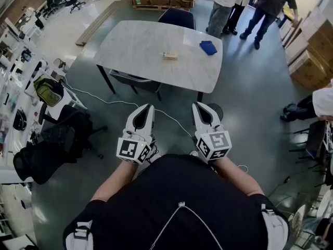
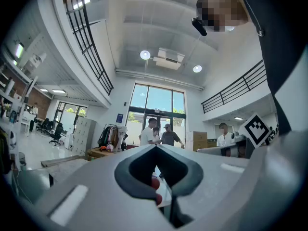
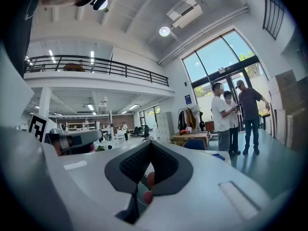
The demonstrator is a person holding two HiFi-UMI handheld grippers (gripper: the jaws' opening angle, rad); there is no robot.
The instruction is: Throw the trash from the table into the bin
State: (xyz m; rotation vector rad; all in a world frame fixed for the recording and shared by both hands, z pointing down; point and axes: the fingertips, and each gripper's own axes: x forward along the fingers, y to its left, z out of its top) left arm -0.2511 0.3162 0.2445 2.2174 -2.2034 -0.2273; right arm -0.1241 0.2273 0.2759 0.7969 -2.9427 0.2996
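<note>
A white marble-look table (image 1: 135,46) stands a few steps ahead of me. On it lie a small tan block-like piece of trash (image 1: 170,55) near the middle and a crumpled blue item (image 1: 208,47) toward its right end. My left gripper (image 1: 148,107) and right gripper (image 1: 197,105) are held side by side in front of my chest, well short of the table. Both are shut with nothing between the jaws. In the gripper views the left gripper (image 2: 155,147) and right gripper (image 3: 151,143) point roughly level across the hall. No bin shows in any view.
A dark chair (image 1: 177,17) stands behind the table and another (image 1: 136,80) is tucked under its near side. A white cable (image 1: 104,100) runs across the floor. Black bags (image 1: 49,145) sit at the left, cardboard boxes (image 1: 307,51) at the right. People (image 1: 244,4) stand at the back right.
</note>
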